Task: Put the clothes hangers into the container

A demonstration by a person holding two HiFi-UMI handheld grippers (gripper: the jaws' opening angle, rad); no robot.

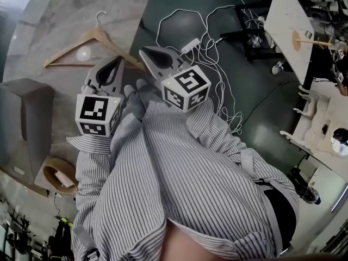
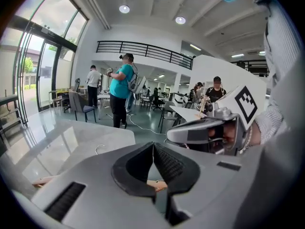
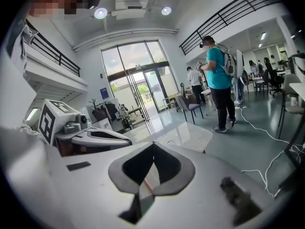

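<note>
One wooden clothes hanger [image 1: 81, 50] with a metal hook lies on the grey marbled table [image 1: 49, 15]. The grey container [image 1: 24, 118] stands at the table's left edge. Both grippers hover side by side over the table's near corner, just on my side of the hanger. My left gripper [image 1: 119, 59] is shut and holds nothing. The right gripper [image 1: 142, 50] is also shut and empty. In the left gripper view the jaws [image 2: 153, 145] meet tip to tip, with a sliver of the hanger [image 2: 155, 185] below them. The right gripper view shows its closed tips [image 3: 153, 145] above the table.
White cables and a power strip [image 1: 190, 44] trail over the dark floor right of the table. White worktables [image 1: 293, 20] stand at the far right. A round wooden object [image 1: 58, 179] sits below the container. People [image 2: 119, 87] and chairs stand farther off in the hall.
</note>
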